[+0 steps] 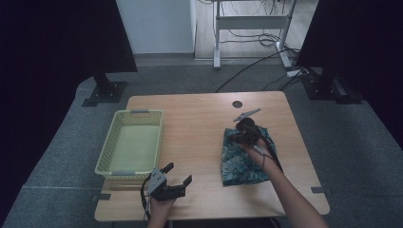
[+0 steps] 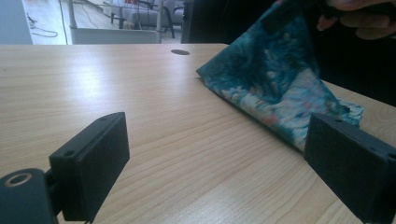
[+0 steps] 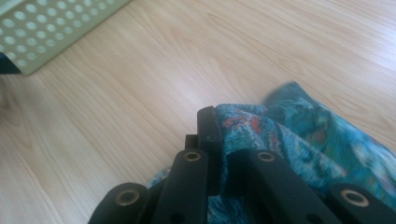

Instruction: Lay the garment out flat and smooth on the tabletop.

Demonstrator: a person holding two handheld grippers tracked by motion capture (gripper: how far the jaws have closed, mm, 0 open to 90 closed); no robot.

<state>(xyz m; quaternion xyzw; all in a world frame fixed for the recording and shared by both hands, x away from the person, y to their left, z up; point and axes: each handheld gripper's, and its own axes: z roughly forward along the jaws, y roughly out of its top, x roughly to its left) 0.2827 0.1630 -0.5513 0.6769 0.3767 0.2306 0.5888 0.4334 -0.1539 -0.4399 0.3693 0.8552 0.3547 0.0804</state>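
Here the right tool (image 1: 247, 129) is clamped on a teal patterned cloth (image 1: 242, 159), its jaws drawn together on a fold of the fabric near the cloth's far edge. The cloth lies on the right half of the wooden counter (image 1: 199, 128); in the left gripper view the cloth (image 2: 275, 84) rises from the counter (image 2: 140, 112) as a slanted sheet towards the person's right hand (image 2: 359, 18) at the top edge, while its lower edge stays on the wood. In the right gripper view the black jaws meet around the fabric (image 3: 299, 135), with the cloth bunched just beyond their tips; whether the gripped fold is single or doubled cannot be told, since the picture is blurred there.

The left tool (image 1: 177, 175) rests low at the near left of the counter, held in the person's left hand (image 1: 161, 199), with its jaws standing well apart and nothing between them. In its own view the two dark pads frame bare wood, the right pad in front of the cloth's near corner.

A pale green perforated basket (image 1: 108, 147) sits on the left side of the counter, just beyond the left tool and well apart from the cloth; a corner of the basket (image 3: 42, 28) shows in the right gripper view. A small dark round hole (image 1: 237, 104) marks the far part of the counter.
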